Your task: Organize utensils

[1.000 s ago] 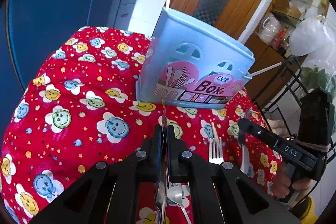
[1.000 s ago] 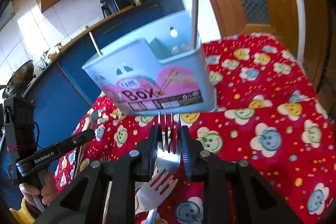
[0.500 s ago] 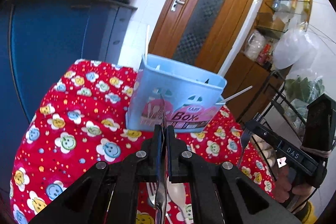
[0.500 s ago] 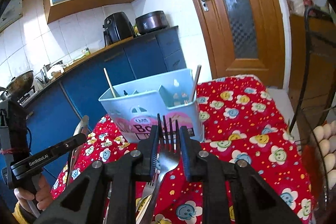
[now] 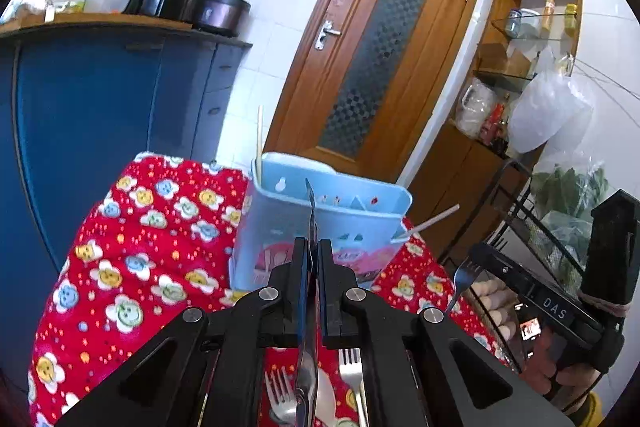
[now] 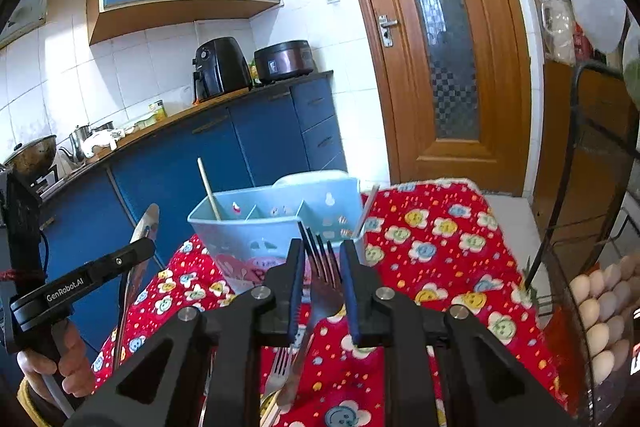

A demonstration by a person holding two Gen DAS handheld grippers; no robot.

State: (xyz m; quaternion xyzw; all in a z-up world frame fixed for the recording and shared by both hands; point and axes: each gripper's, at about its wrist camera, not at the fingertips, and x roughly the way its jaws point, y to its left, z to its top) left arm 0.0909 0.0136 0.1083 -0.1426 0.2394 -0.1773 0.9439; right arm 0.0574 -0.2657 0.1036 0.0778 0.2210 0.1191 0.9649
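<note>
1. The left gripper is clamped tight on a spoon held edge-on; the thin metal edge sticks up between the pads towards the holder, and the handle runs back down under the gripper.
2. From the right wrist view the same spoon shows its bowl above the left gripper's black finger, the handle hanging below.
3. The right gripper has a fork between its blue pads, tines up and tilted a little to the left. Its jaws have just been closing in, and the pads sit against the fork's neck on both sides.
4. In the left wrist view that fork pokes out of the right gripper at the far right, off the table edge.
5. The light blue utensil holder stands upright on the red flowered tablecloth, straight ahead of both grippers and below their tips.
6. Its compartments are divided by inner walls; one chopstick leans in the left end compartment, another chopstick leans out at the right end.
7. More cutlery lies on the cloth under the grippers: a fork and another fork show below the left gripper.
8. A hand grips the left tool's handle at the lower left of the right wrist view.
</note>
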